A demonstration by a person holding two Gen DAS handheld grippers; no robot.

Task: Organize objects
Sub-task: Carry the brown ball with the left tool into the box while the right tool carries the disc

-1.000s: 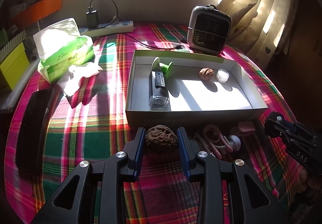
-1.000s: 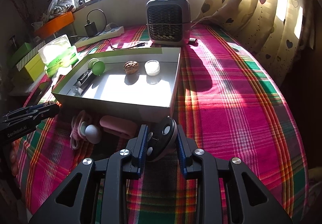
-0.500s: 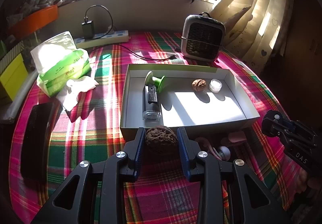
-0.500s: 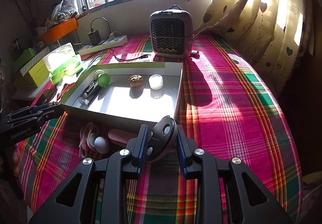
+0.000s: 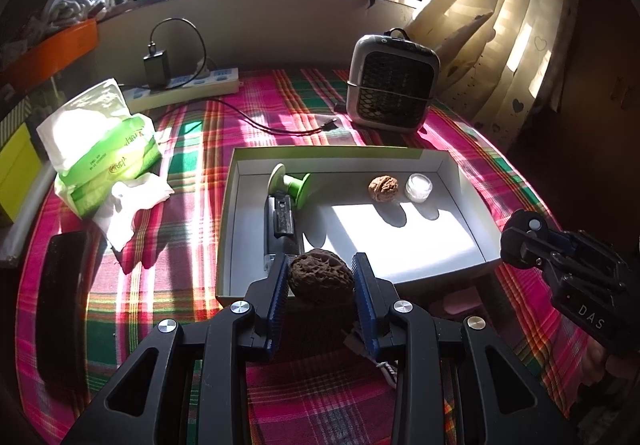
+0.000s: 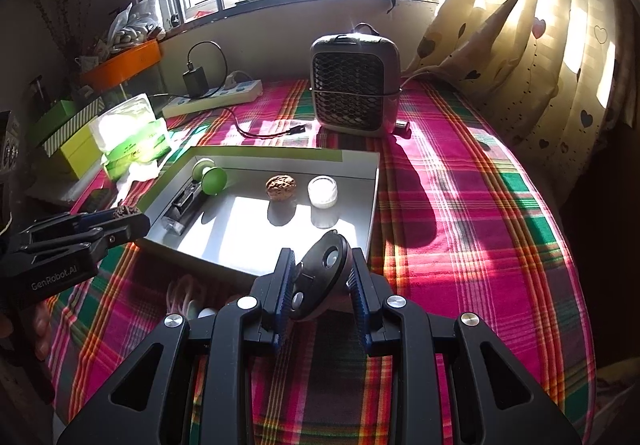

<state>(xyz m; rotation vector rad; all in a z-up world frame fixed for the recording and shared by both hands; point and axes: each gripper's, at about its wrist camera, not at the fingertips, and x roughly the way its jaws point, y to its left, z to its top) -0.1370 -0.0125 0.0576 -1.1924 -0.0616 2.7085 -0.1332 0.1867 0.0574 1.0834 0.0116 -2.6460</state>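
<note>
1. My left gripper (image 5: 322,279) is clamped on a dark brown, pitted walnut (image 5: 322,277), held over the near edge of the white cardboard box (image 5: 466,185).
2. My right gripper (image 6: 320,281) is closed around a black round disc-shaped gadget (image 6: 320,277) with pale buttons, held just in front of the box's near right corner.
3. Inside the box lie a green spool (image 5: 290,187), a black rectangular device (image 5: 280,227), a lighter walnut (image 5: 383,187) and a small white jar (image 5: 419,187).
4. The box sits on a pink and green plaid tablecloth (image 6: 460,205).
5. Behind it stands a small grey heater (image 6: 354,85); to the left lies a green tissue pack (image 5: 108,149).
</note>
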